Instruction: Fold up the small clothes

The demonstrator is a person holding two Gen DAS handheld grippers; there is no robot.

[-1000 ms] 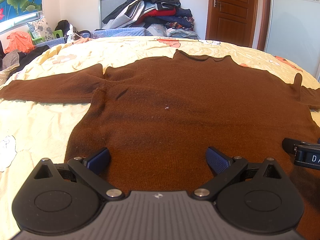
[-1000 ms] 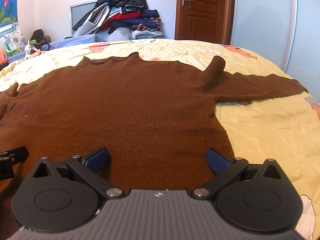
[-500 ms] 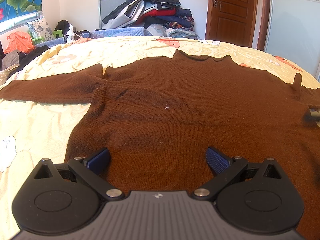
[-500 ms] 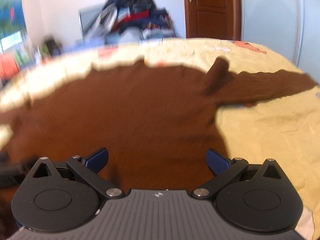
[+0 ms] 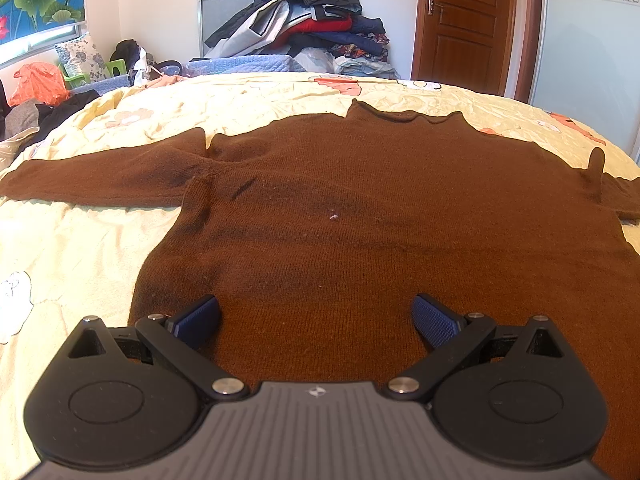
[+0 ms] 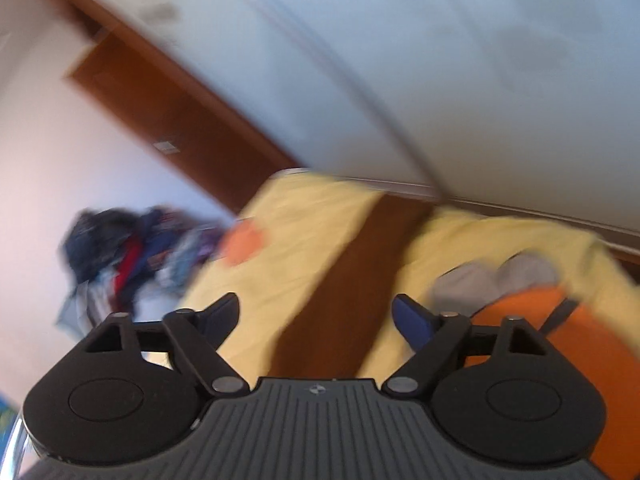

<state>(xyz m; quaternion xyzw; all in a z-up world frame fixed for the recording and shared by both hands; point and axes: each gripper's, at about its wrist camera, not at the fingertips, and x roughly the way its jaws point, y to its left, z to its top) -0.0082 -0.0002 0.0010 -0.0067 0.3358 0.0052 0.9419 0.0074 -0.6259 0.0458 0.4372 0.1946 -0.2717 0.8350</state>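
Two grippers, both spread wide and holding nothing. My left gripper hovers low over the hem end of the dark brown knitted sweater, which lies flat and face up on the yellow flower-print bedsheet, collar at the far side and its left sleeve stretched straight out. My right gripper is tilted and blurred in its own view; ahead of it I make out a brown strip, most likely the right sleeve, running across the yellow sheet, with something orange and grey beside it that I cannot identify.

As I judge it, the step in hand is the first sleeve fold. To do it well I should level my right gripper, pinch the sleeve near its cuff through both knit layers, and lay it across the chest without dragging the body. My left should press the hem flat so nothing creeps or bunches.
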